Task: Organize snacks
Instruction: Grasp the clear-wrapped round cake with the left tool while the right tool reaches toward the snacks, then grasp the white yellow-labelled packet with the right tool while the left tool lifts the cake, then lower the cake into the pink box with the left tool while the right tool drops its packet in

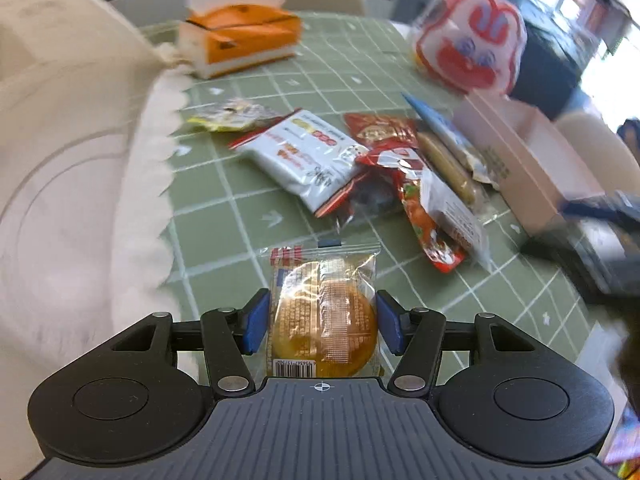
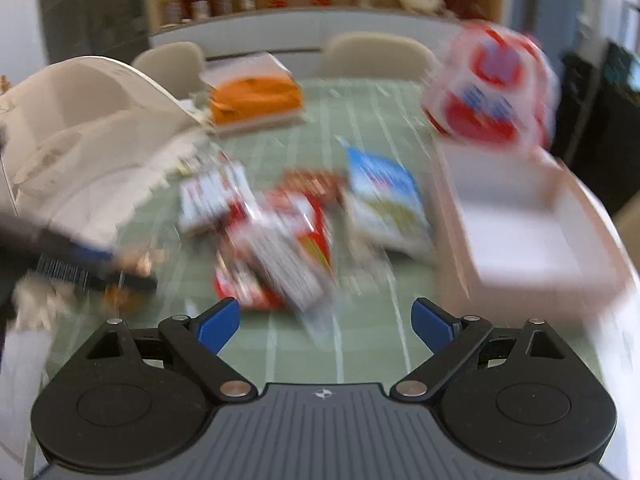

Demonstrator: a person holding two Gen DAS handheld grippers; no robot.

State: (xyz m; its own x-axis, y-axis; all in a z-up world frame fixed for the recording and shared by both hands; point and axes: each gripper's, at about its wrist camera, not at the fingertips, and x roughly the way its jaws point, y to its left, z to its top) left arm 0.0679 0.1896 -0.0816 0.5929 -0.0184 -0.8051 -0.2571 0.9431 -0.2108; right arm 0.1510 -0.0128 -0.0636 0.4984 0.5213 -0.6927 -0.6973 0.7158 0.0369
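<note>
Gripping one clear-wrapped round golden cake [image 1: 325, 312], my left gripper [image 1: 322, 322] has its two blue pads against the packet's sides, low in the centre of the left wrist frame, above the green checked tablecloth [image 1: 224, 216]. Beyond it, mid-frame, I count about six loose snack packets [image 1: 320, 160] heaped together. One orange tissue box [image 1: 240, 40] sits at upper centre, one red-and-white cartoon bag [image 1: 472, 44] at upper right, one pink open box [image 1: 528, 160] at right. My right gripper [image 2: 326, 324] is spread wide with nothing between its fingers, at lower centre of its blurred view.
</note>
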